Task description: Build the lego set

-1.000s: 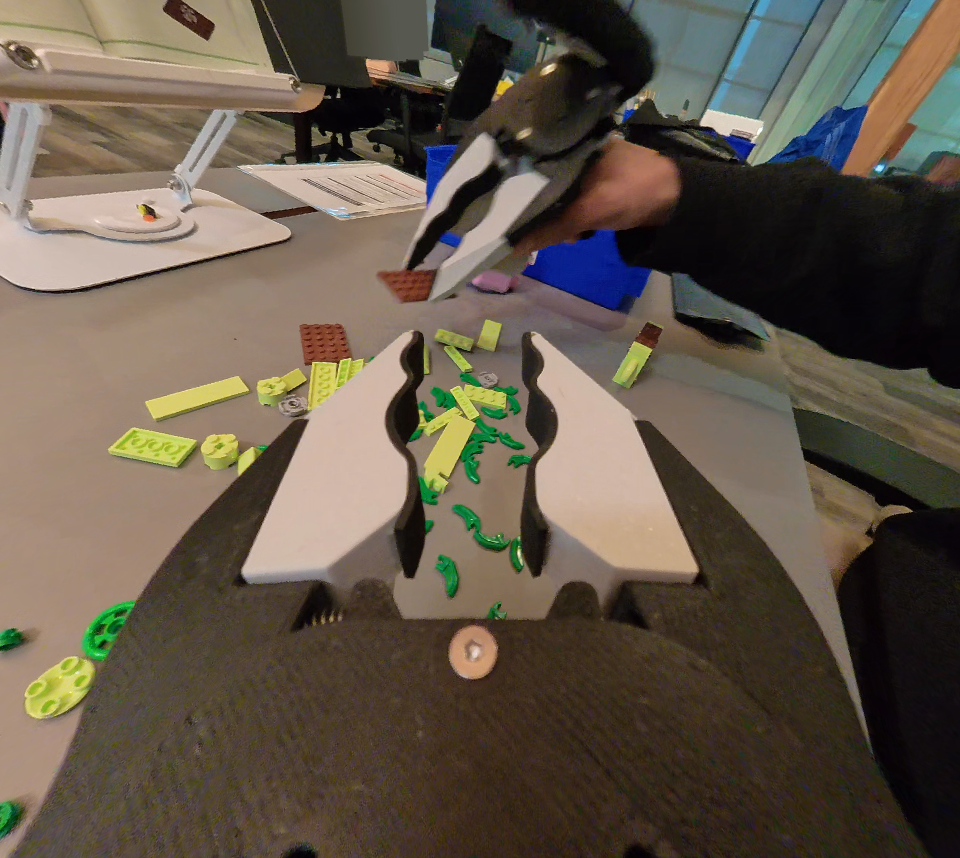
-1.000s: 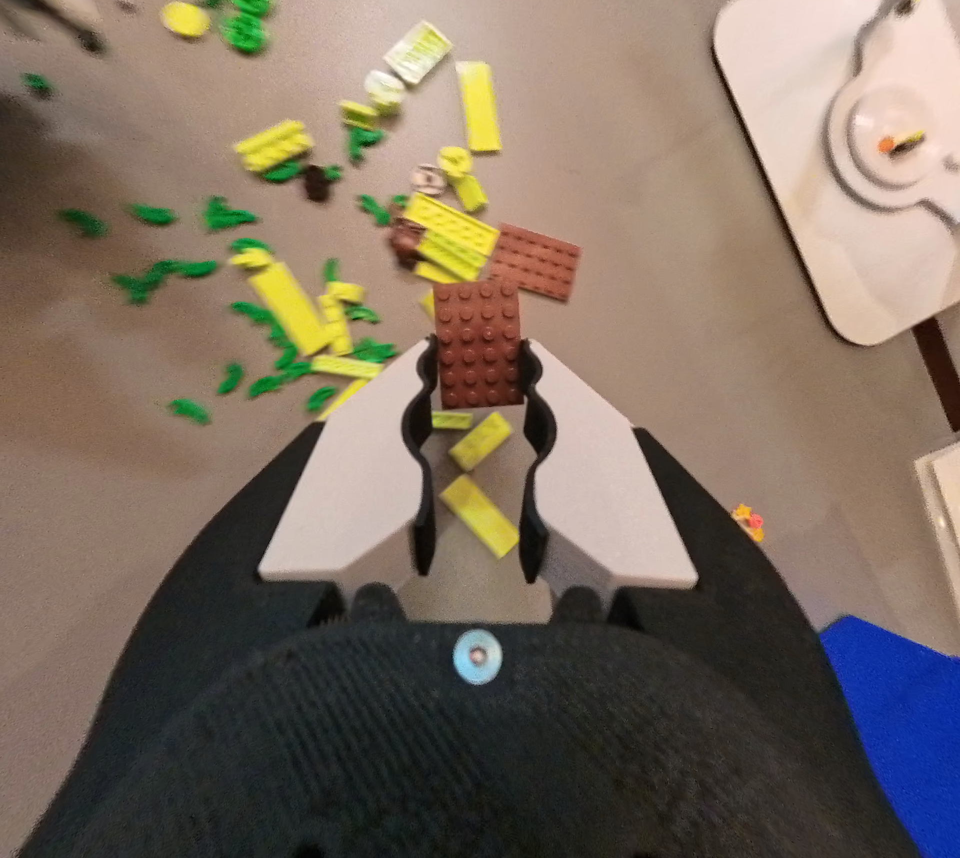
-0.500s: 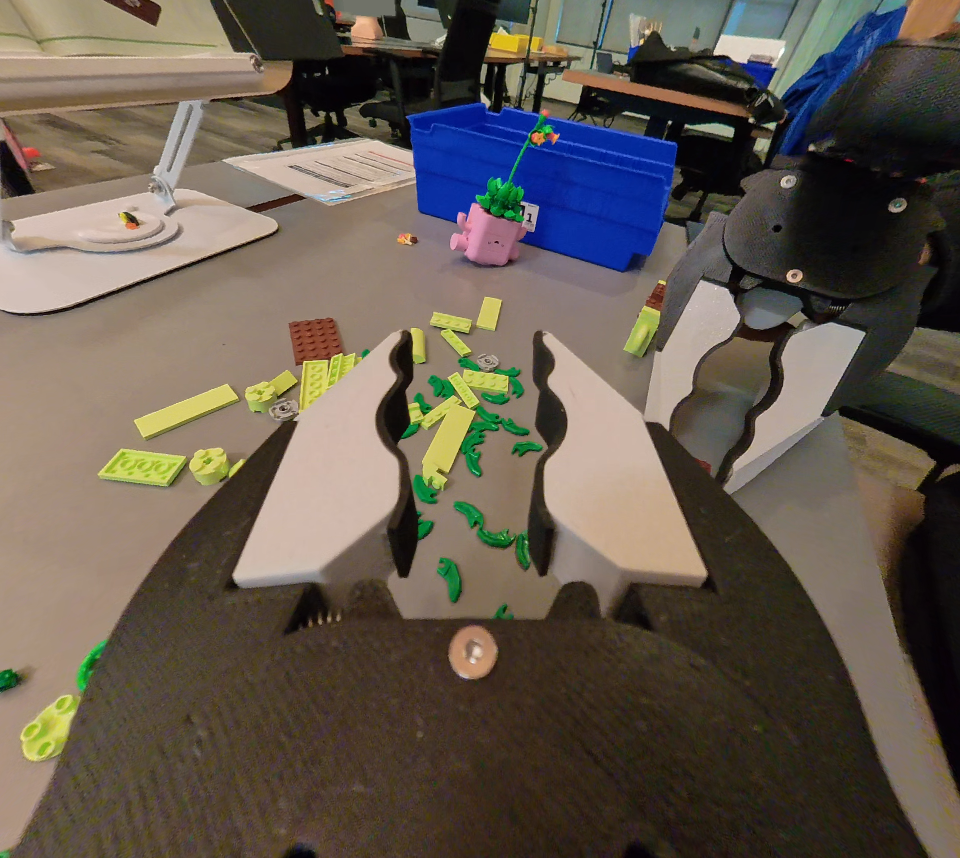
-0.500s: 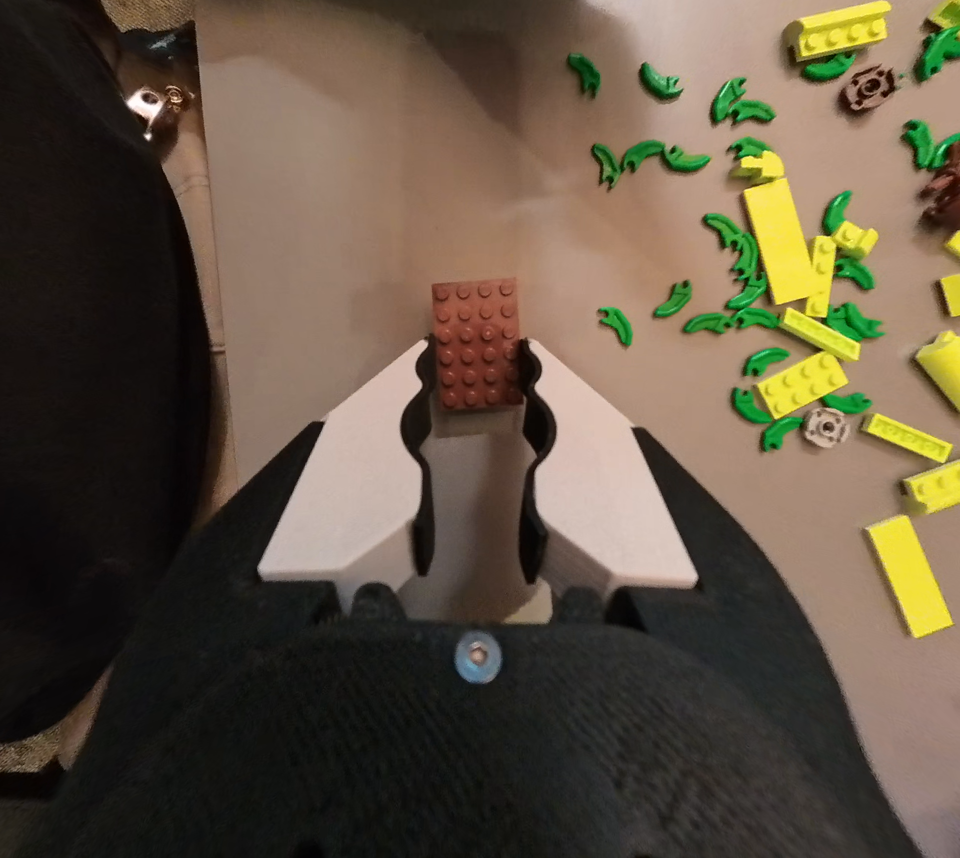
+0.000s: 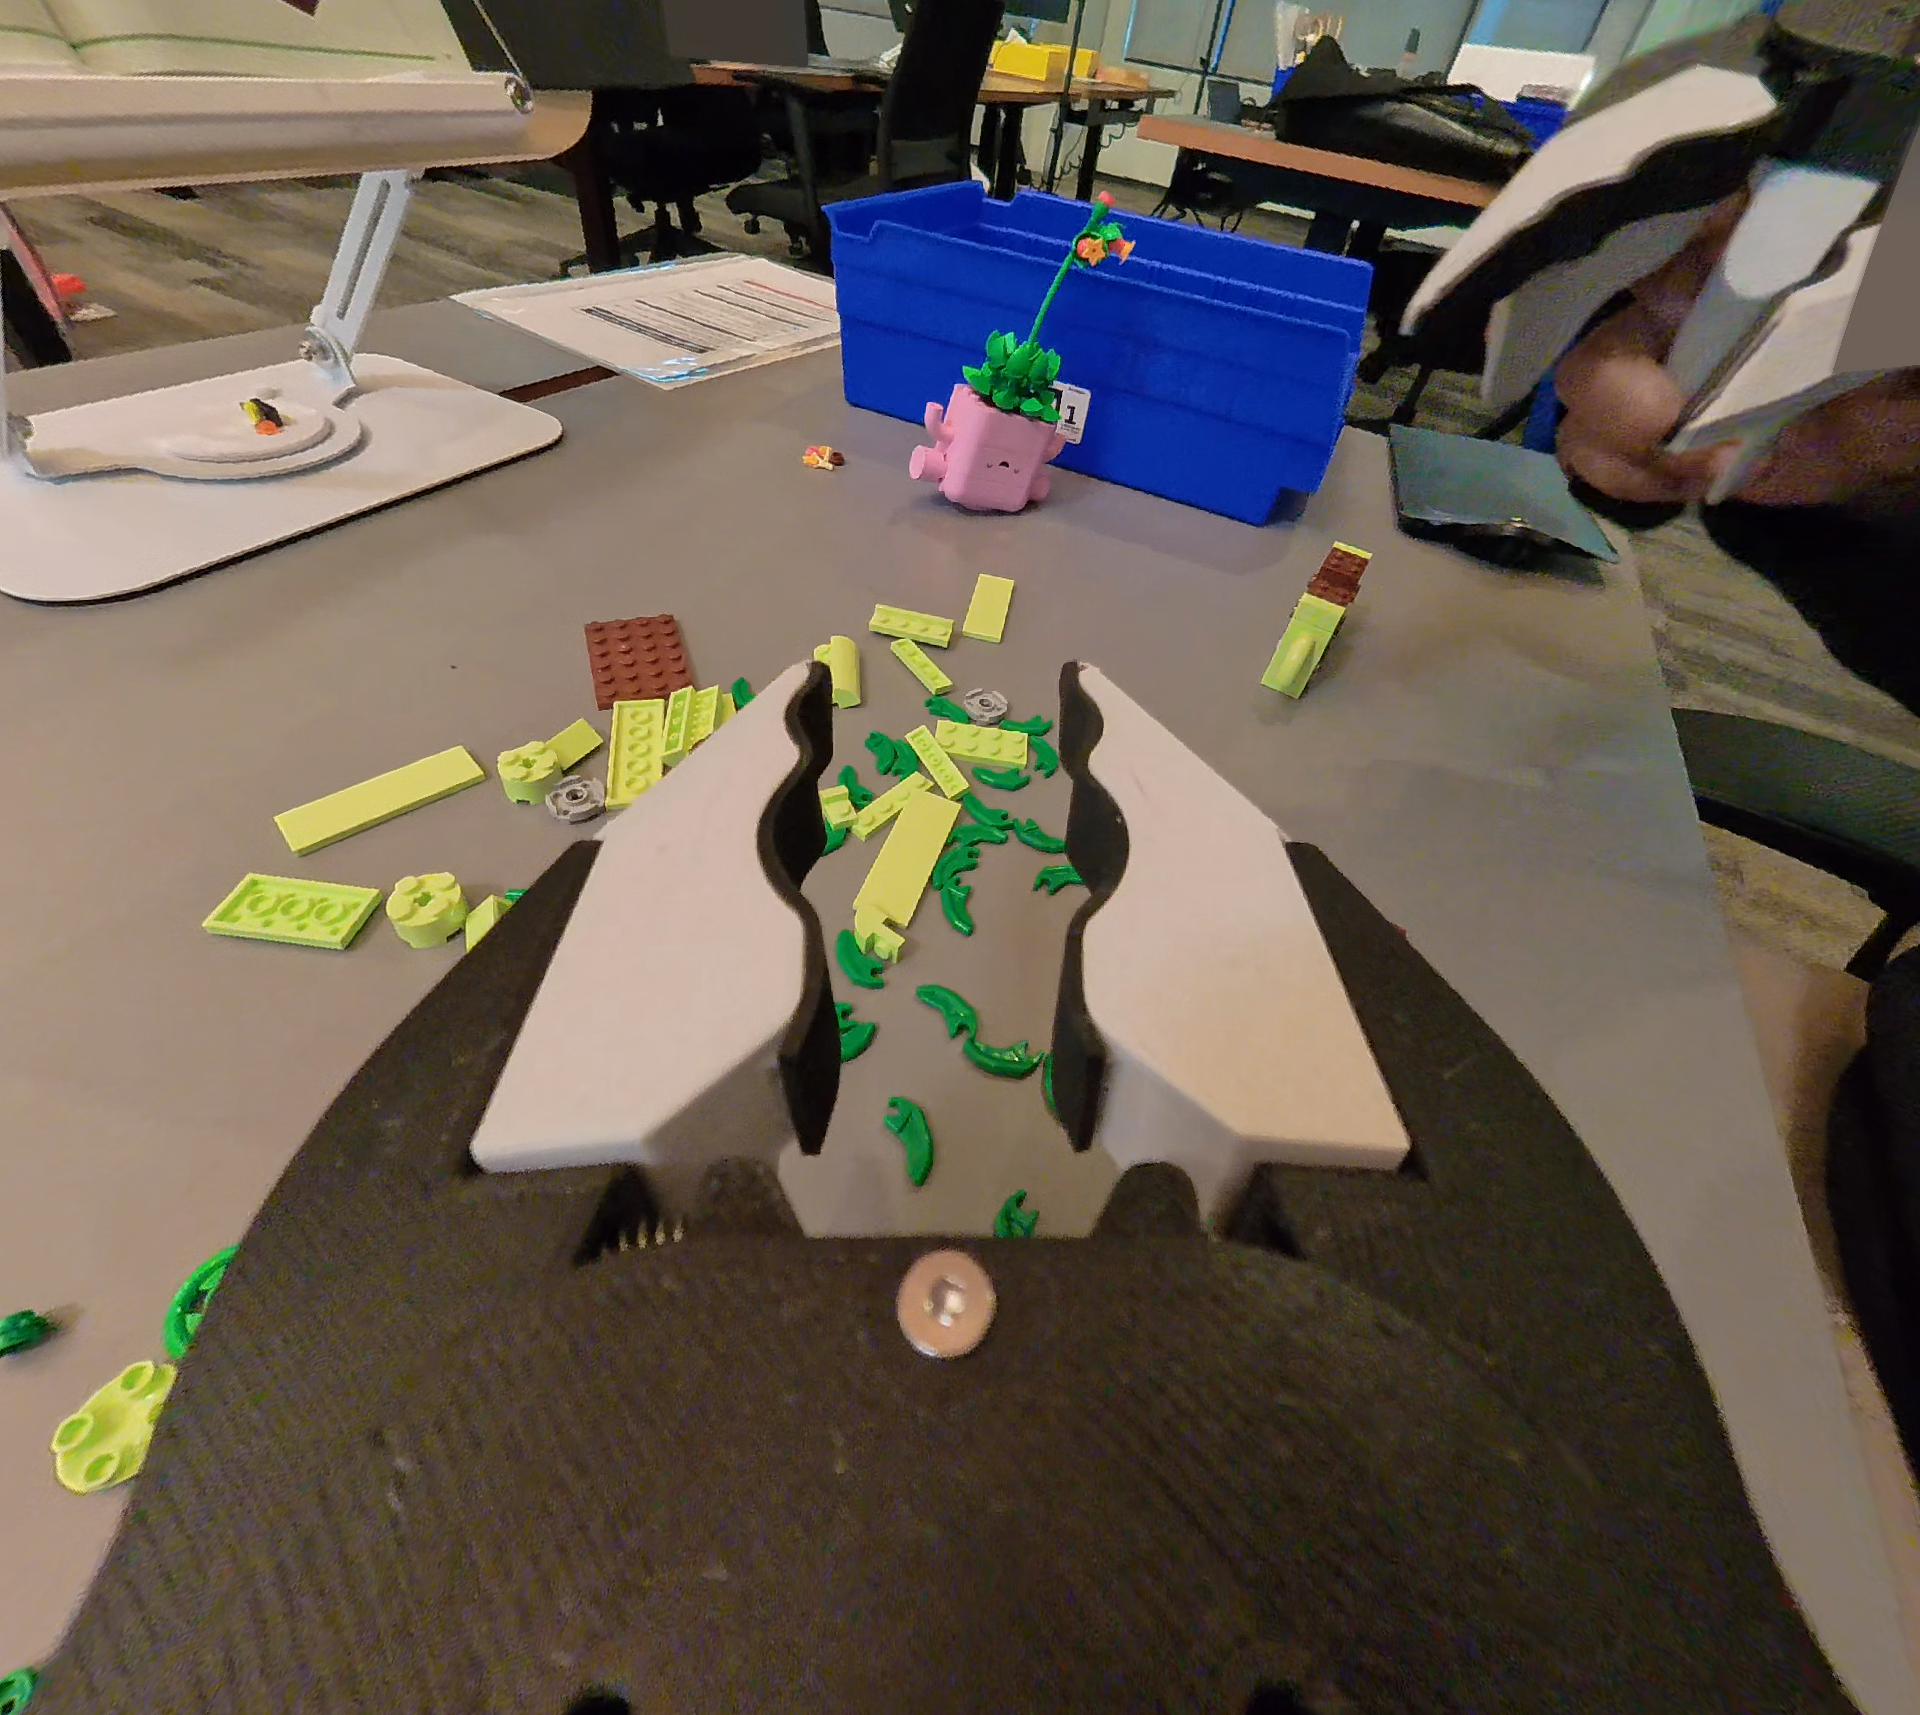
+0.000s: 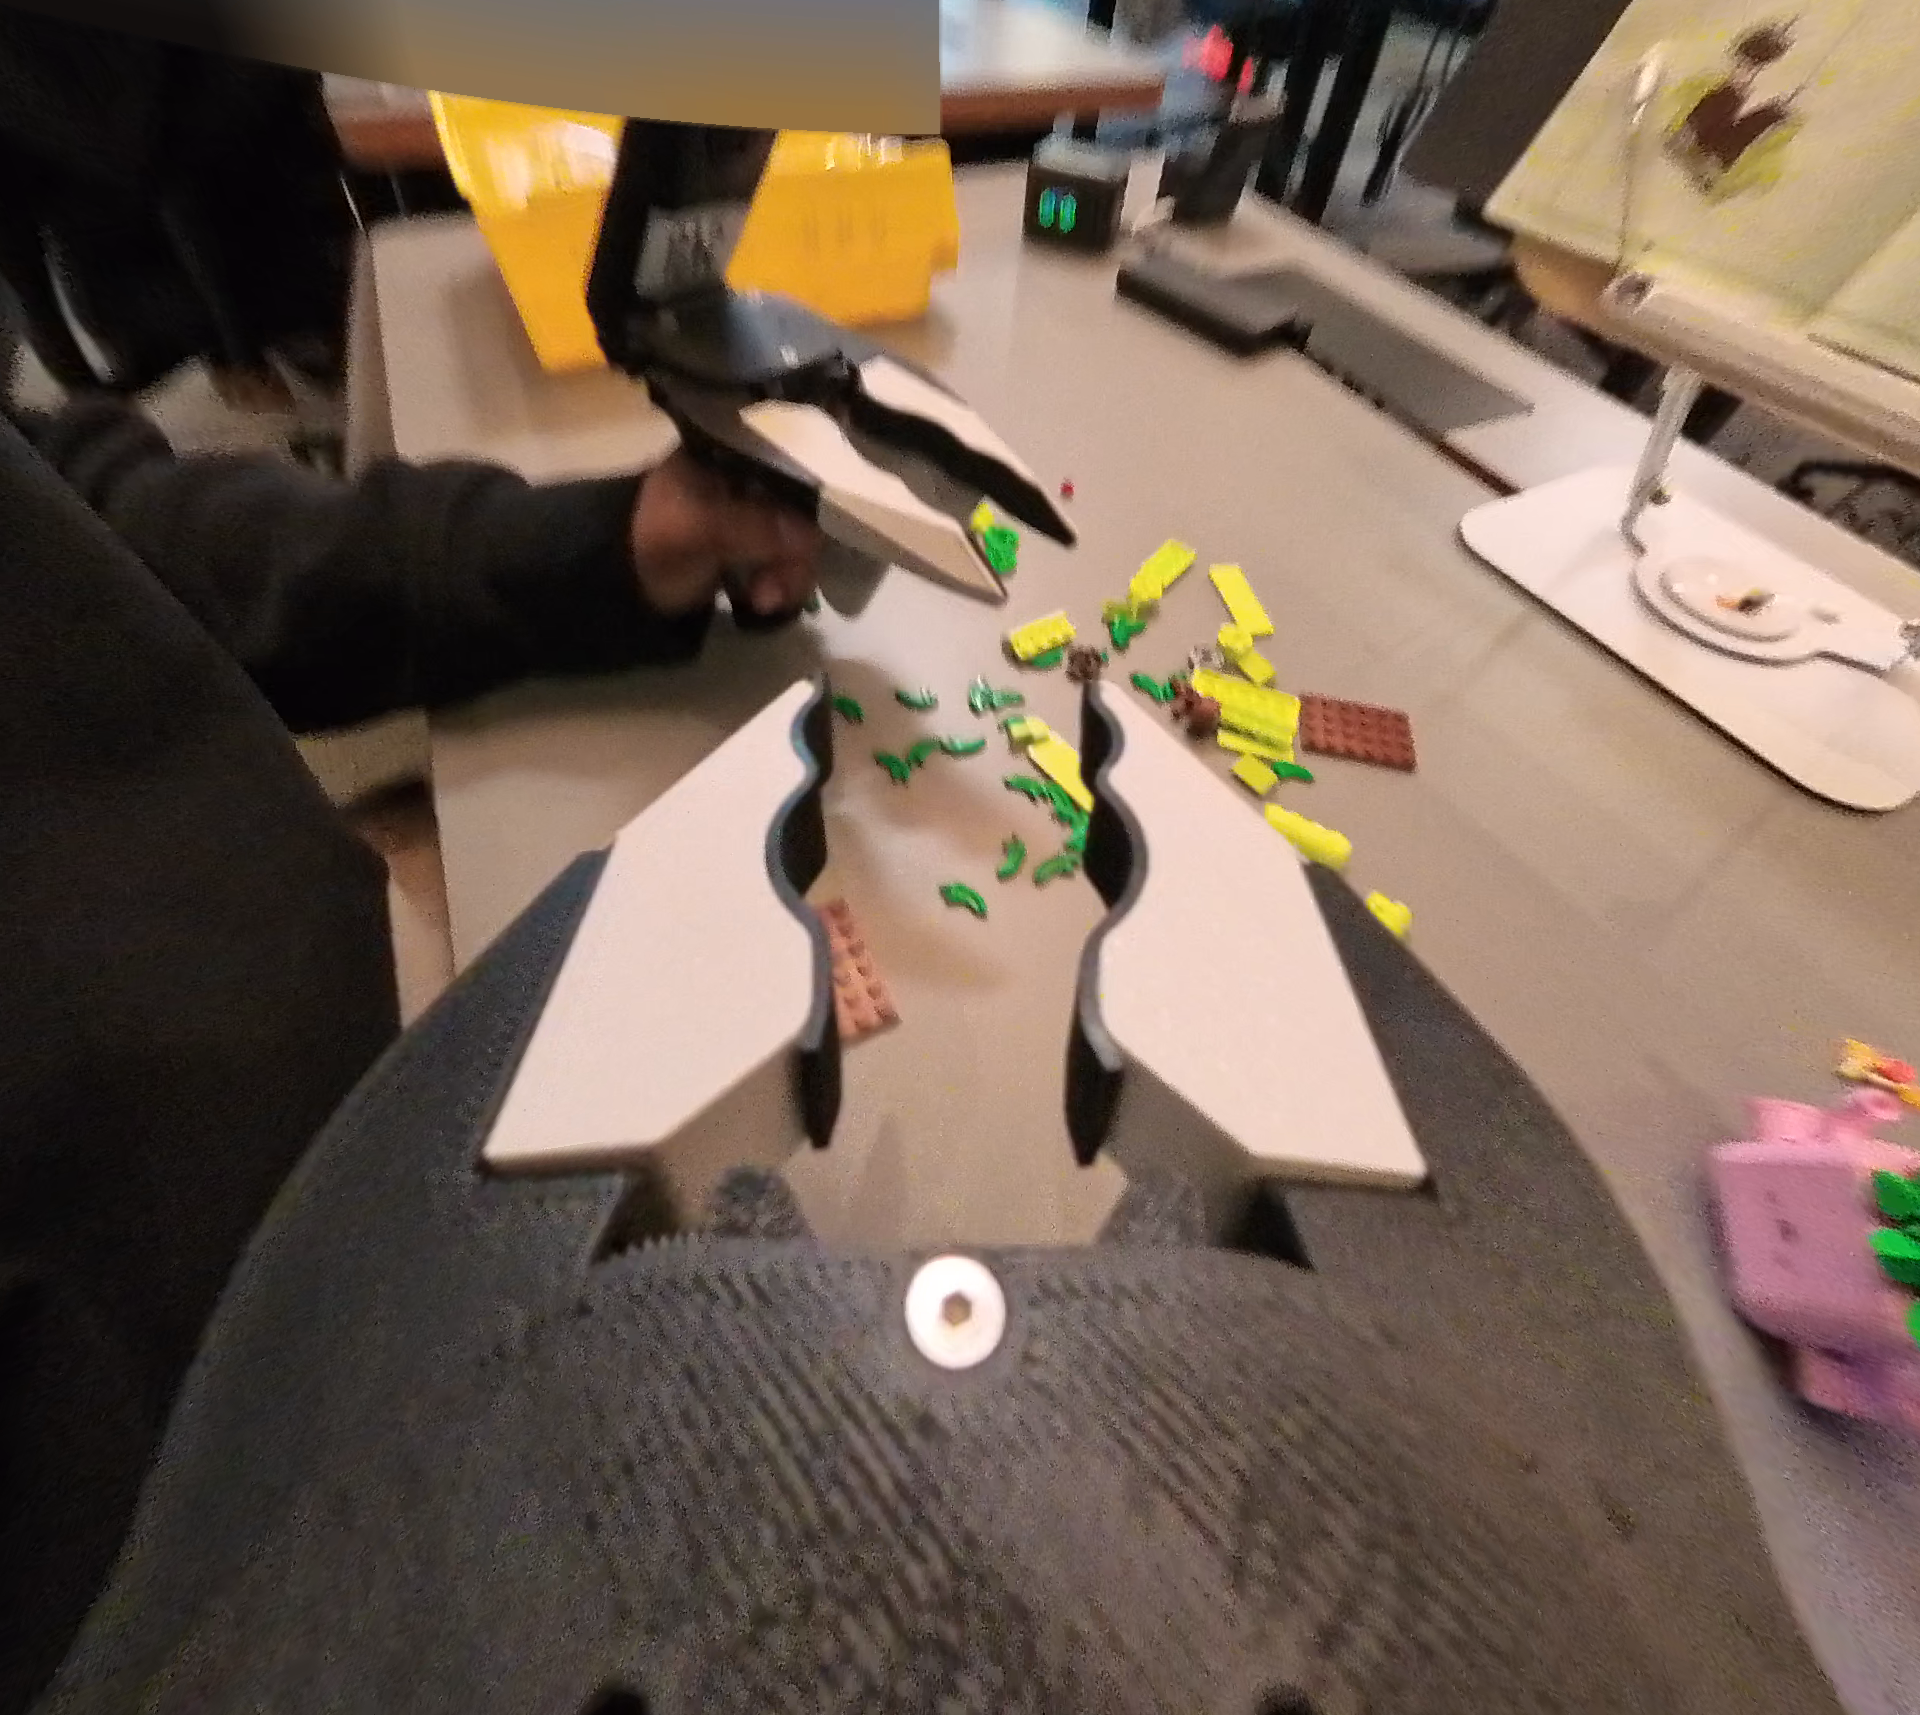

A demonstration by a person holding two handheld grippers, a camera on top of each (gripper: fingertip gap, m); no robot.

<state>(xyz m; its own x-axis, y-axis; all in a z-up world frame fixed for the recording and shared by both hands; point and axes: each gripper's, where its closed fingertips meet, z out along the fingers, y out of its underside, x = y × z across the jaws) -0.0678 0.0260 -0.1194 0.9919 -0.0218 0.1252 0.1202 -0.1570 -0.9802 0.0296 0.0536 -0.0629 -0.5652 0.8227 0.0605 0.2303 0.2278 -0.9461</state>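
Note:
My right gripper point(image 6: 956, 709) is open and empty. A brown studded plate point(image 6: 857, 969) lies flat on the grey table point(image 6: 1455, 938) just below it, partly hidden behind the left finger. A second brown plate point(image 5: 636, 659) lies among lime plates and green leaf pieces point(image 5: 914, 855); it also shows in the right wrist view point(image 6: 1356, 730). My left gripper point(image 5: 945, 689) is open and empty, hovering low over the loose pieces. It also shows in the right wrist view point(image 6: 1023, 564). The right gripper's fingers point(image 5: 1621, 211) are raised at the right edge.
A pink pot with a green plant point(image 5: 987, 460) stands before a blue bin point(image 5: 1101, 346). A white book stand point(image 5: 208, 439) holds the instruction book at the left. A small lime and brown assembly point(image 5: 1314, 626) lies at the right. A yellow bin point(image 6: 727, 252) stands far off.
My right gripper held the brown plate over the table near its edge, then opened, left it lying there, and tilted up. My left gripper has barely moved.

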